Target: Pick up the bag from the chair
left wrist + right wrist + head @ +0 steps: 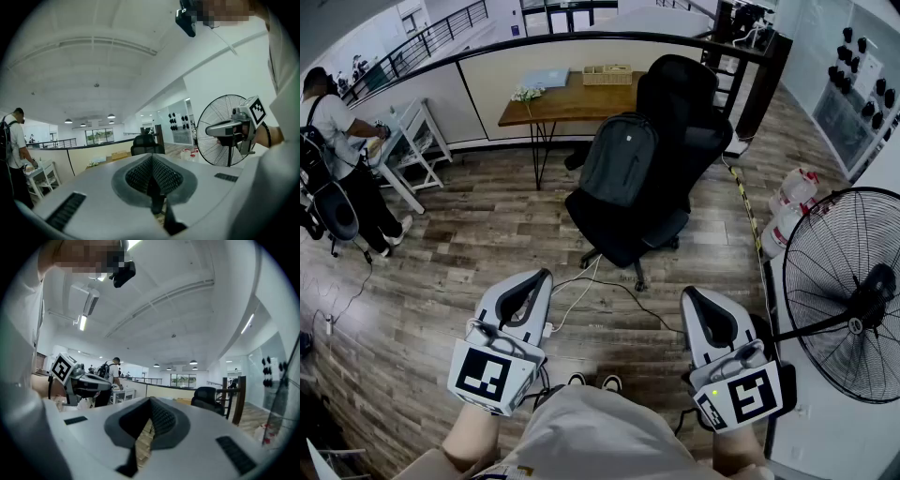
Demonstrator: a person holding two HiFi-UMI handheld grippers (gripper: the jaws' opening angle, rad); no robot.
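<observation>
Plainly, 1 bag (pixel 619 159) stands upright on the seat of the 1 chair (pixel 684 112), leaning against its backrest and hiding much of it; the chair's wheeled base shows only in part. The chair is just in front of the wooden bench (pixel 572 101).

The 2 grippers hang low, well apart from the bag. The left gripper (pixel 546 275) has its fingers (pixel 140 176) pressed together at the tips, with nothing between them. The right gripper (pixel 687 292) is the same: fingers (pixel 164 418) closed tip to tip and empty, with a sliver of floor showing through the hollow behind the tips.

From either gripper view the chair is a small dark shape far off, and the bag cannot be made out.

The 1 fan (pixel 844 291) is cut off by the right edge. 2 jugs (pixel 792 202) sit beside it, small and hard to read. 1 person (pixel 337 159) stands at the left edge, partly cropped.
</observation>
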